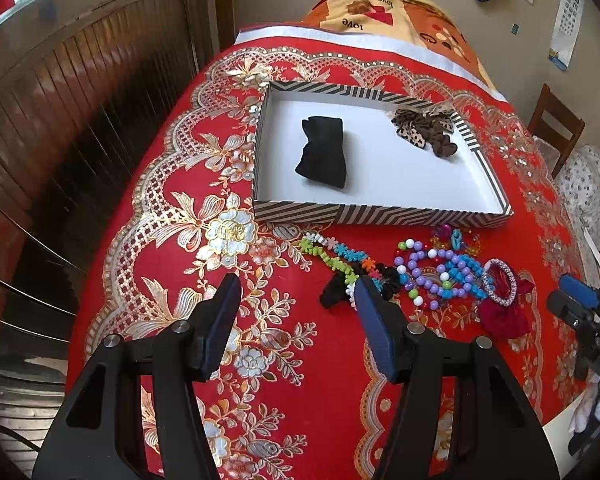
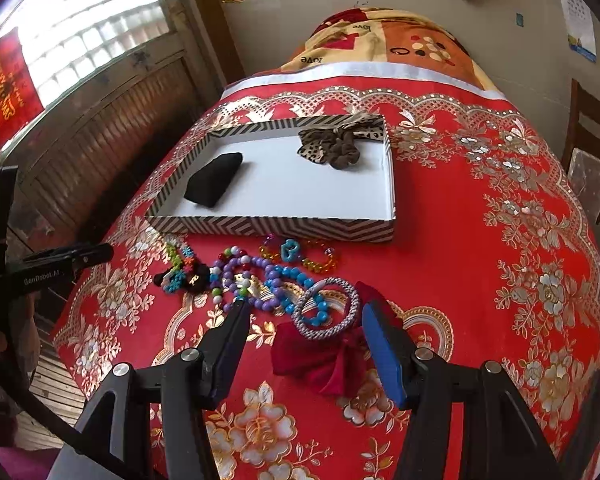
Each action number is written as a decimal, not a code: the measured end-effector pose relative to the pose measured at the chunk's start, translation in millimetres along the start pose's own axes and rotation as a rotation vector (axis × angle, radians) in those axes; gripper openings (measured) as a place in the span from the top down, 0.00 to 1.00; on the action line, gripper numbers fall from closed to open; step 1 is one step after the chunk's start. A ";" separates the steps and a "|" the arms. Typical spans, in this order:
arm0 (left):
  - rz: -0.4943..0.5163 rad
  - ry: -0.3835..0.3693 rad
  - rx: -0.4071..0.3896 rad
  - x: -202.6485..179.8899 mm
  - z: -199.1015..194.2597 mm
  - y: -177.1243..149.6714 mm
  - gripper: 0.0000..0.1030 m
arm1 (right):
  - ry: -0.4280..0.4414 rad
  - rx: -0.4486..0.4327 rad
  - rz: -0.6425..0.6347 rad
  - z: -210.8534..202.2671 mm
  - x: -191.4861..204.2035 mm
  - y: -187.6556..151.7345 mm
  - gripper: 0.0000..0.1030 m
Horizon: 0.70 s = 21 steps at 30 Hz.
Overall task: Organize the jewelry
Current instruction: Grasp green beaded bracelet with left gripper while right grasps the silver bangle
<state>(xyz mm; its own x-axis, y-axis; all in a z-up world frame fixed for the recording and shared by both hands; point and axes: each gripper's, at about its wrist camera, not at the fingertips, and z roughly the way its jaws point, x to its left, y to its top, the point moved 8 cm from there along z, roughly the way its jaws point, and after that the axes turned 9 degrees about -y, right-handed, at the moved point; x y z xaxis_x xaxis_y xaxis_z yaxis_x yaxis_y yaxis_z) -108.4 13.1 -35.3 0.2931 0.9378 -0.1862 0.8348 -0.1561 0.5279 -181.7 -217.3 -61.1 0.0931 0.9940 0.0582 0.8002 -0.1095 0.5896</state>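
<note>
A striped box (image 1: 380, 216) (image 2: 276, 227) with a white floor holds a black pouch (image 1: 323, 151) (image 2: 215, 182) and a leopard-print scrunchie (image 1: 424, 130) (image 2: 332, 145). In front of it lies a heap of jewelry: purple and blue bead bracelets (image 1: 444, 274) (image 2: 268, 280), a colourful flower necklace (image 1: 336, 256) (image 2: 178, 268), a silver bangle (image 2: 326, 308) on a dark red bow (image 2: 324, 360) (image 1: 504, 314). My left gripper (image 1: 296, 292) is open and empty, left of the heap. My right gripper (image 2: 306, 316) is open, its fingers on either side of the bangle and bow.
The red floral cloth (image 1: 260, 380) covers the table. A folded blanket (image 1: 388, 12) lies at the far end. A wooden chair (image 1: 556, 128) stands right, a wooden wall panel (image 1: 80, 92) left.
</note>
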 end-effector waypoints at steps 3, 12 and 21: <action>-0.006 -0.005 -0.002 0.4 -1.5 -0.3 0.43 | 0.005 -0.002 -0.007 -1.9 2.2 -2.0 0.46; -0.131 -0.075 0.057 16.8 16.9 -5.9 0.43 | 0.013 0.040 0.019 16.7 -10.1 -13.5 0.61; -0.269 -0.151 0.117 24.0 50.2 5.5 0.43 | 0.003 0.070 -0.022 45.9 -18.9 2.0 0.67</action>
<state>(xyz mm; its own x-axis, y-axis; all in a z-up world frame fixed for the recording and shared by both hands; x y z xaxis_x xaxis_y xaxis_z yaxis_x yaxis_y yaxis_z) -73.3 19.2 -78.5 0.1134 0.8948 -0.4318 0.9371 0.0482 0.3458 -154.7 -236.7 -98.0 0.0729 0.9962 0.0483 0.8414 -0.0874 0.5333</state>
